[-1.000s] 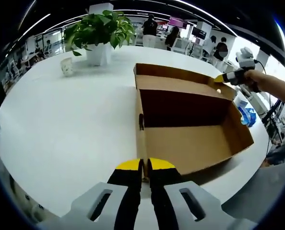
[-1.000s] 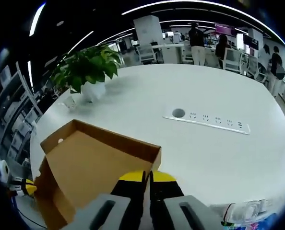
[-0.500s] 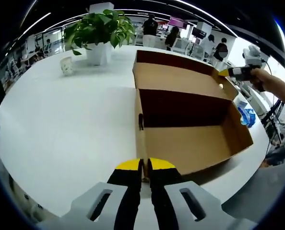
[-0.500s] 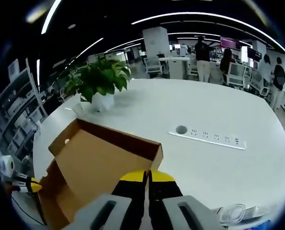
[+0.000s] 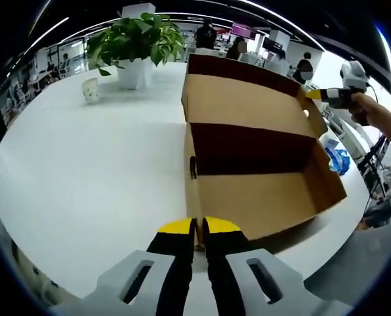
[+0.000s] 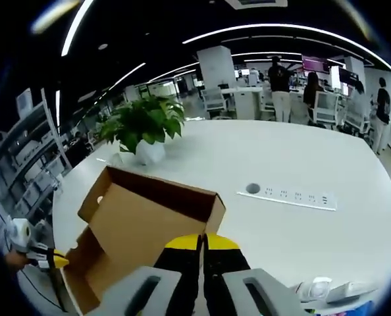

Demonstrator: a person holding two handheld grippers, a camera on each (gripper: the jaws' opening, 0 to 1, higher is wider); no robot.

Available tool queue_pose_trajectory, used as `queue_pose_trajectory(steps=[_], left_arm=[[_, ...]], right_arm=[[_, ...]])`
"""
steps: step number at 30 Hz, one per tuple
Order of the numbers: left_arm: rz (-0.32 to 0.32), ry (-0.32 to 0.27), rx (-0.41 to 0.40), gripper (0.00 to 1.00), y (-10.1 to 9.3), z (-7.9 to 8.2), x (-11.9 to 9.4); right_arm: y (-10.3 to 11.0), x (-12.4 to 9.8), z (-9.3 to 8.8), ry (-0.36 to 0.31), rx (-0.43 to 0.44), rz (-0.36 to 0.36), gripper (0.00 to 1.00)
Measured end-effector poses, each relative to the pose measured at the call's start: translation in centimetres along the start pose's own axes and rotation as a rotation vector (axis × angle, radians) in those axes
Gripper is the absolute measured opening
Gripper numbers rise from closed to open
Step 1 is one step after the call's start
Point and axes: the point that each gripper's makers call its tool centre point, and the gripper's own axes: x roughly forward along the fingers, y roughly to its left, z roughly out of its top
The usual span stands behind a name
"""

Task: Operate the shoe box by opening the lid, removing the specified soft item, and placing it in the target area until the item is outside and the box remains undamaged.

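**Box with lid raised, both grippers clamped on cardboard**

Left gripper view: your left gripper [image 5: 199,227] has its yellow-tipped jaws pressed together on the near corner of the box [image 5: 261,197], at the end of its front wall. The box stands on the white table [image 5: 83,171], its cavity open toward you; the inside shows bare brown cardboard, and the deep part under the back wall lies in shadow, so you cannot tell whether the soft item is there. The lid [image 5: 248,102] stands tilted up from the back wall. At its far right corner your right gripper [image 5: 327,94] meets the lid edge, held by your hand [image 5: 366,108]. A potted plant [image 5: 135,43] and a small cup [image 5: 90,90] stand well apart from the box, on the far side of the table.

Right gripper view: your right gripper [image 6: 201,242] has its jaws shut on the lid corner. Beyond the lid, a power strip [image 6: 289,196] lies flat in the table. Your left gripper [image 6: 47,259] shows at the box's far corner.
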Motion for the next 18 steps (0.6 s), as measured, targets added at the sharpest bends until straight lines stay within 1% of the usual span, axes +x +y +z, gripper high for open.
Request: queue_pose_trajectory(steps=[7, 18], left_arm=[[-0.007, -0.004, -0.003, 0.03, -0.1, 0.0, 0.0], [-0.017, -0.001, 0.007, 0.03, 0.0, -0.1, 0.0]], right_arm=[[1.1, -1.4, 0.7, -0.029, -0.029, 0.019, 0.0], [1.2, -2.1, 1.0, -0.065, -0.062, 0.029, 0.0]])
